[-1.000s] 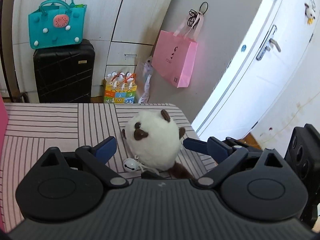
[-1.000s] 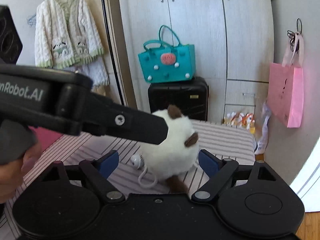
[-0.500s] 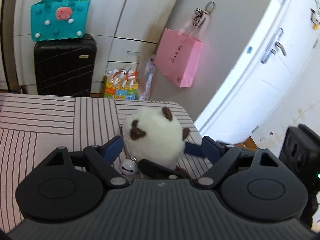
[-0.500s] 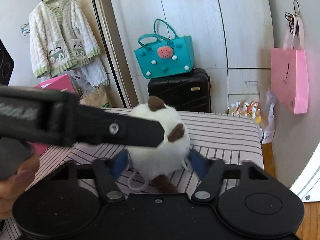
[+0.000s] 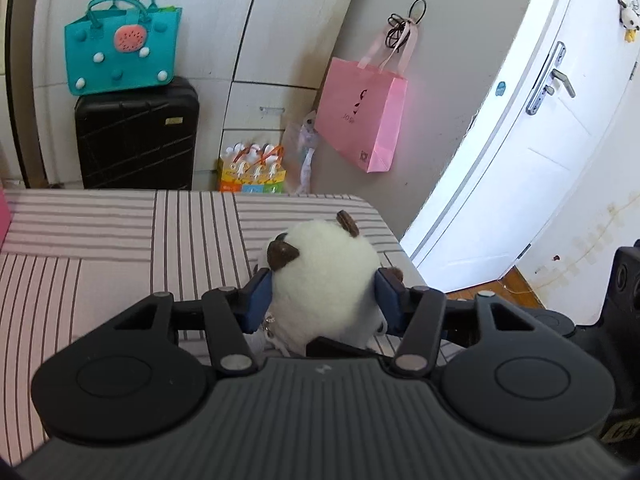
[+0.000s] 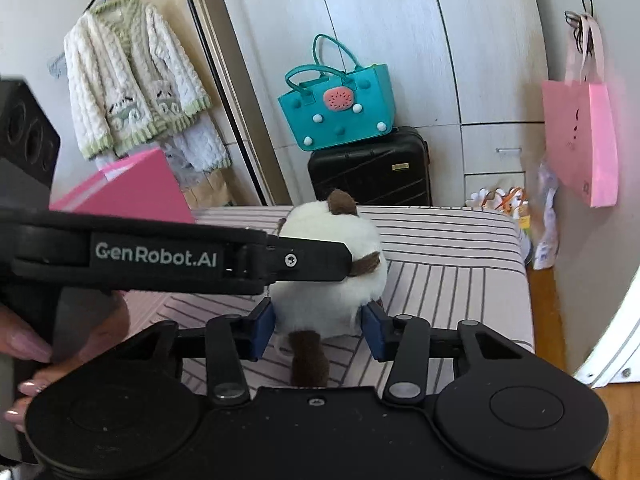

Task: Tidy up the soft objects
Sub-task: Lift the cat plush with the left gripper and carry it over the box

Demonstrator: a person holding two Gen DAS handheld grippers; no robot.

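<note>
The plush toy (image 5: pixel 326 280) is fluffy white pile with brown felt-like ears. The bed cover (image 5: pixel 100 240) under it is smooth striped woven cloth. The left gripper (image 5: pixel 323 300) is matt black plastic with blue rubbery pads (image 5: pixel 260 296) and bare metal pivot pins. At upper left the tote (image 5: pixel 122 54) looks like matt teal felt, on a hard ribbed black suitcase (image 5: pixel 136 136) with a dull sheen. The pink bag (image 5: pixel 362 116) is smooth paper. In the right view, the cardigan (image 6: pixel 128 84) at upper left is thick, nubbly knit.

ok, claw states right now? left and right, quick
Left claw: closing, pads pressing the white plush cat on both sides.
Right claw: closing, pads against the same plush's lower body.
</note>
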